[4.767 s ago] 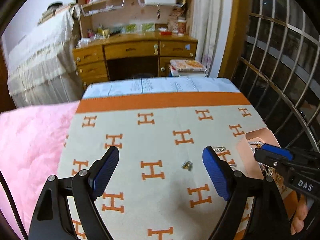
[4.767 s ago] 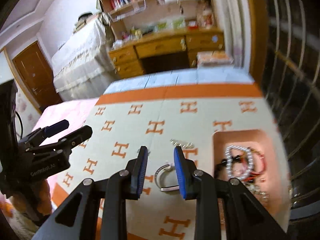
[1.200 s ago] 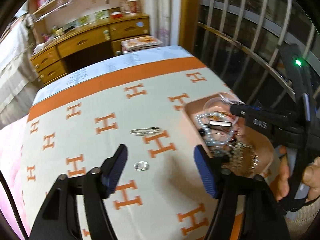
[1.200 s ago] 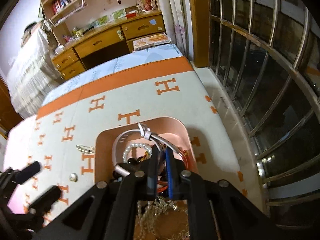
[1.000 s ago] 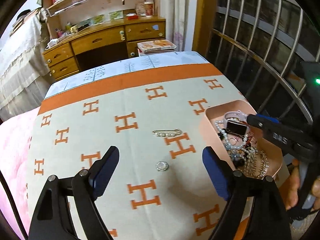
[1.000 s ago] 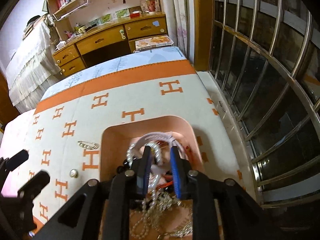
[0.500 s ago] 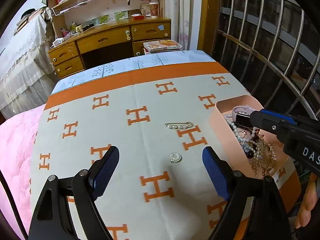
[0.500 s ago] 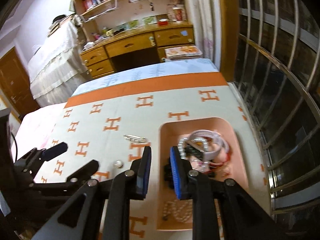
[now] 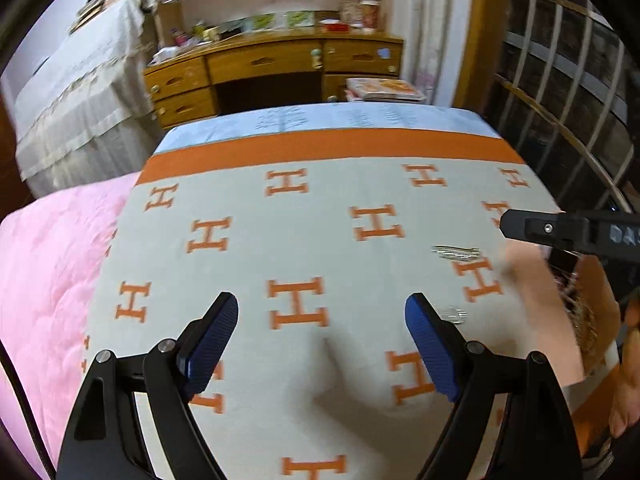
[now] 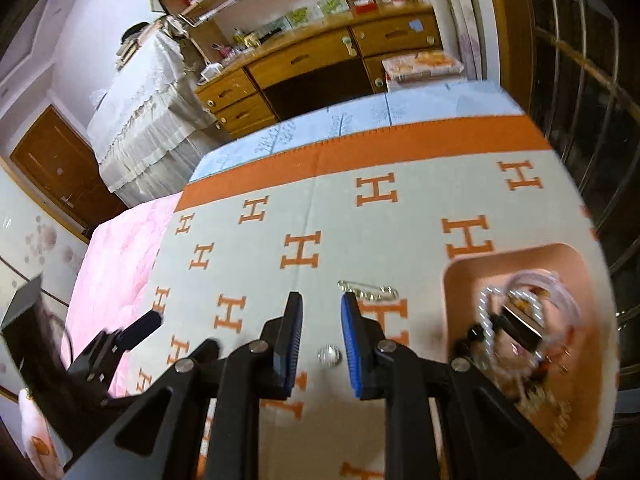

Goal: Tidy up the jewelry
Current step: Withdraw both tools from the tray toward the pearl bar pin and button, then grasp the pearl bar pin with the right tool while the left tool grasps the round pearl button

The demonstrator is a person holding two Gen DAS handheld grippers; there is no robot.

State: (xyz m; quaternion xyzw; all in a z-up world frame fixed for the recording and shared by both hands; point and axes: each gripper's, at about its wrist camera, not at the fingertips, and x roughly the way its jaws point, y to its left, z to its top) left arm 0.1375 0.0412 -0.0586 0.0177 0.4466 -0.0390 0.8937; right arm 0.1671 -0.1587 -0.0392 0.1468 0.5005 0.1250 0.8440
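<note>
The cream blanket with orange H letters lies flat and mostly bare, giving wide passage across its middle and left. Low obstacles sit toward the right: a silver pearl-studded pin, a small round silver piece, and a peach rectangular tray heaped with jewelry. Curved metal window bars close off the right side.

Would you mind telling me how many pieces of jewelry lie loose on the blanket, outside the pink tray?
2: a pearl pin near the tray's left side, and a small round piece nearer the camera.
</note>
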